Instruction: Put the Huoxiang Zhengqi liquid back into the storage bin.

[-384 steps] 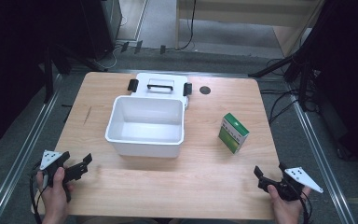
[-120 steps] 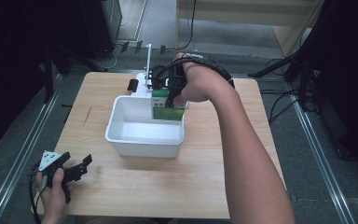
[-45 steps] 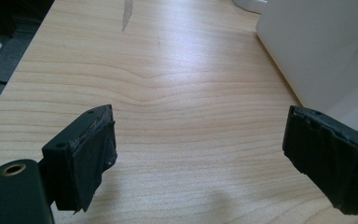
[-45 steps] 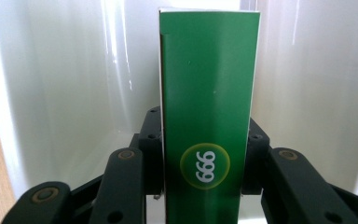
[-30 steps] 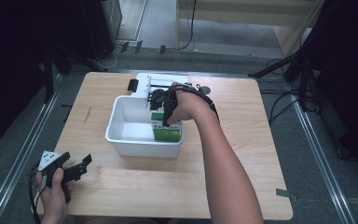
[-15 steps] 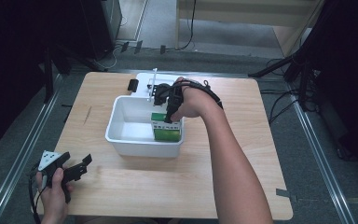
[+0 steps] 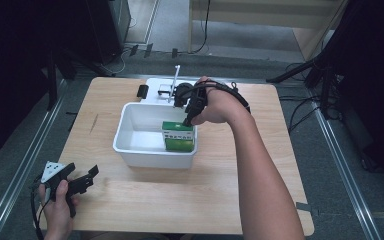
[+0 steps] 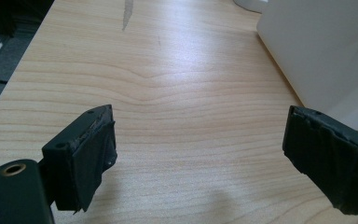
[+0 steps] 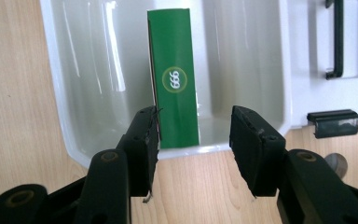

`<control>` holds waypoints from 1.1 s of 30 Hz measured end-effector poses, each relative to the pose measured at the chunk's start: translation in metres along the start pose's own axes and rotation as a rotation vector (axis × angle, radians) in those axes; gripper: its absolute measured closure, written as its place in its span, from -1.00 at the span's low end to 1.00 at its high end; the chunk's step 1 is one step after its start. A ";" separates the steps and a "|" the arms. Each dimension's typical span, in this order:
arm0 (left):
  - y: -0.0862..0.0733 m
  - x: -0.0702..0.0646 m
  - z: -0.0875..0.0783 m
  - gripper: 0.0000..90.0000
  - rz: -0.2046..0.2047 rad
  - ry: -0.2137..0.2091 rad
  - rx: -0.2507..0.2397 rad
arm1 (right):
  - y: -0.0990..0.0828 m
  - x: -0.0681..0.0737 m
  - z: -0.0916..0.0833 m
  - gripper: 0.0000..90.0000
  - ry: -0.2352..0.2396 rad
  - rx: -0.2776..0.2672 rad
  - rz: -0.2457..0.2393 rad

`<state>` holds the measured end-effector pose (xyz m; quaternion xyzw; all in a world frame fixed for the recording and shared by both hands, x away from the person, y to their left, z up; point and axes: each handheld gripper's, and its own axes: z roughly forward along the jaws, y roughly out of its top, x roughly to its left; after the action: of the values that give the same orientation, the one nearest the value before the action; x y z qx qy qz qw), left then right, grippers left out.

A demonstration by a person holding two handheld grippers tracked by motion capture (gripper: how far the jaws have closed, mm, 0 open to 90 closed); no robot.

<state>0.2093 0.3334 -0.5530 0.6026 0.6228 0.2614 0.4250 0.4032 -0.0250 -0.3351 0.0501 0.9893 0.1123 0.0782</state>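
Box: the green box [image 7: 179, 136] is standing on its long edge inside the white bin [image 7: 130, 145], against the bin's 3 o'clock wall in the high view.
Box long axis: it is running along that wall, roughly from 12 to 6 o'clock in the right gripper view [image 9: 175, 74], with the narrow green face bearing a round logo turned upward.
Right gripper: the right gripper [image 7: 190, 109] is hovering just above the box, its jaws spread with a gap wider than the box's narrow face; in the right gripper view [image 9: 193, 135] the box's near end is lying between and below the pads, and it is probably touching neither, though the left pad overlaps the box edge.
Left gripper: the left gripper [image 7: 82, 181] is resting at 7 o'clock on the table, jaws spread wide over bare wood [image 8: 200, 154].
Lid: the white lid [image 7: 160, 87] is lying at the bin's 12 o'clock side.
Surface: a pale wooden table [image 7: 130, 200] is carrying everything.
Room: a grey floor and dark stands are surrounding the table.
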 end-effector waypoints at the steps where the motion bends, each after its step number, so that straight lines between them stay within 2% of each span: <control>1: 0.000 0.000 0.000 -0.77 -0.001 -0.001 -0.001 | -0.002 -0.001 -0.001 0.19 -0.006 -0.012 -0.011; 8: 0.000 0.000 0.000 -0.77 0.001 0.000 0.001 | -0.021 -0.002 -0.009 0.20 -0.028 -0.030 0.034; 18: 0.000 0.000 0.000 -0.77 0.002 0.002 -0.001 | -0.052 -0.004 -0.014 0.22 -0.051 -0.101 0.099; 19: 0.000 0.000 0.000 -0.77 0.003 0.002 -0.002 | -0.059 -0.005 -0.014 0.22 -0.056 -0.120 0.114; 24: 0.000 0.000 0.000 -0.77 0.003 0.002 -0.002 | -0.077 -0.003 -0.017 0.21 -0.076 -0.138 0.155; 26: 0.000 0.000 0.000 -0.77 0.003 0.003 -0.001 | -0.079 -0.003 -0.017 0.20 -0.079 -0.142 0.155; 28: 0.000 0.000 0.000 -0.77 0.003 0.003 -0.002 | -0.088 -0.002 -0.018 0.19 -0.092 -0.159 0.183; 33: 0.000 -0.001 0.000 -0.77 0.003 0.004 -0.002 | -0.100 -0.001 -0.017 0.19 -0.114 -0.191 0.219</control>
<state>0.2093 0.3328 -0.5529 0.6028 0.6224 0.2638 0.4238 0.3929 -0.1262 -0.3413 0.1561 0.9567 0.2108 0.1258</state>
